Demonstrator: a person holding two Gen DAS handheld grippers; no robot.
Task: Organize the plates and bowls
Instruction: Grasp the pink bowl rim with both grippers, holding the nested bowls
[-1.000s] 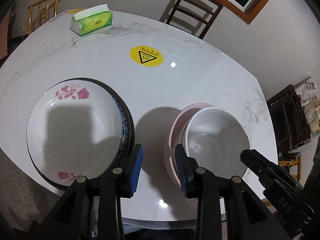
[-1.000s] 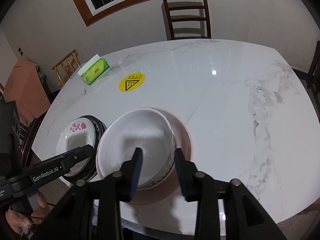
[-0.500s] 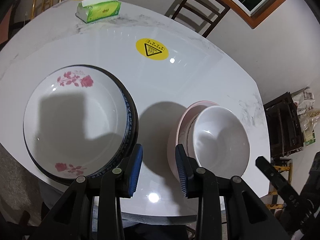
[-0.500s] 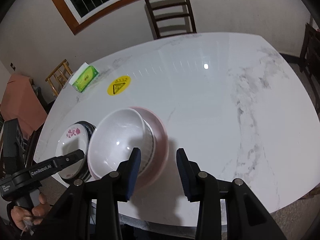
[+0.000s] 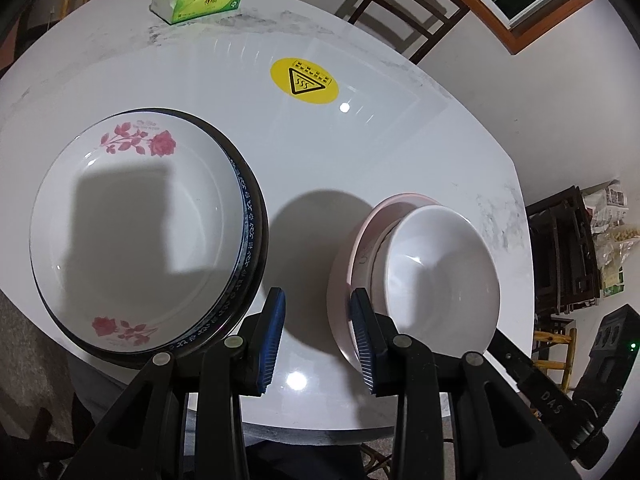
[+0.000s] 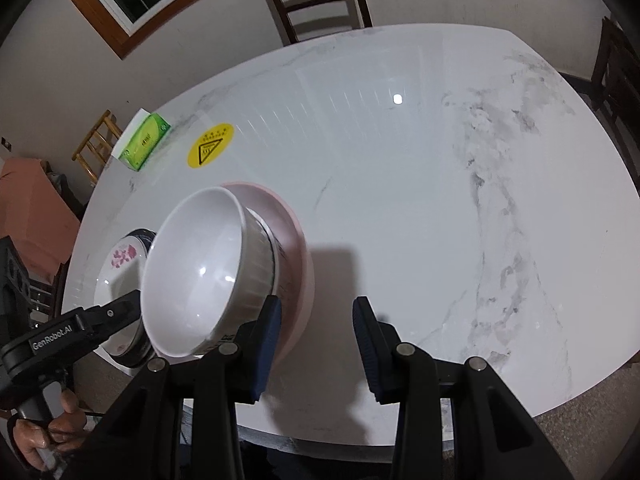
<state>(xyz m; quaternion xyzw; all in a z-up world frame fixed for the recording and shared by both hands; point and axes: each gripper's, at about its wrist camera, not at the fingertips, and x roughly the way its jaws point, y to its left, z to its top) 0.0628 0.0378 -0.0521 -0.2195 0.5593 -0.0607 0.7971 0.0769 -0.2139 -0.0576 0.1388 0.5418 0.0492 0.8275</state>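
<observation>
A glossy white marble-look round table fills a dim room with wooden chairs around it. Seen from the left wrist, a white rose-patterned plate tops a dark-rimmed stack at nine o'clock, and a ribbed white ceramic bowl nests in a pink bowl at three: like with like, presumably for tidy storing. Every mouth faces up; being round, they have no long axis. The left gripper and right gripper both gape, holding nothing, over bare tabletop.

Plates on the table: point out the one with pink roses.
The white rose plate topping the dark-rimmed stack; the pink plate under the white bowl is plain.
</observation>
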